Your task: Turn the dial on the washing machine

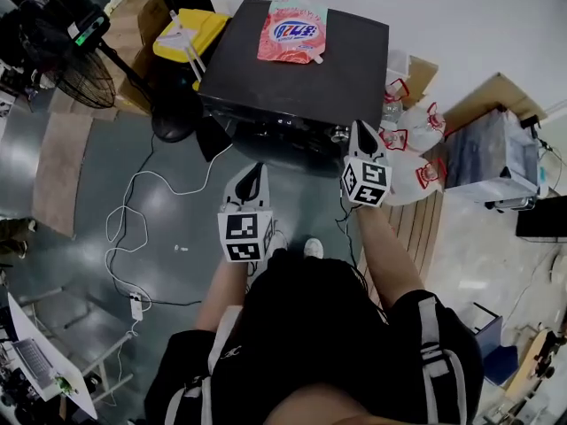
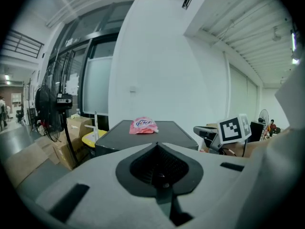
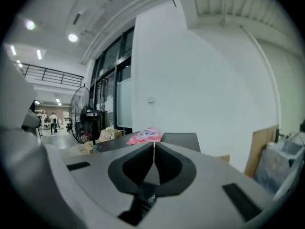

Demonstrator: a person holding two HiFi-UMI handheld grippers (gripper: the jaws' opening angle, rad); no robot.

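Observation:
The black washing machine (image 1: 292, 69) stands in front of me, seen from above, with a pink detergent pouch (image 1: 292, 32) lying on its lid. A small round dial (image 1: 339, 134) shows at the front panel's right end. My right gripper (image 1: 361, 131) is held up just right of that dial, apart from it, jaws shut on nothing. My left gripper (image 1: 252, 173) hangs lower and further back from the machine's front, jaws also shut and empty. In the left gripper view the machine (image 2: 143, 140) and pouch (image 2: 143, 125) lie ahead beyond the left gripper (image 2: 157, 146). The right gripper (image 3: 153, 144) points over the lid toward the pouch (image 3: 145, 135).
White refill bags with red caps (image 1: 412, 140) and a grey box (image 1: 492, 158) crowd the machine's right side. A floor fan (image 1: 84, 78), a yellow stool (image 1: 190, 34) and cardboard boxes (image 1: 142, 16) stand to its left. A white cable (image 1: 133, 228) loops across the floor.

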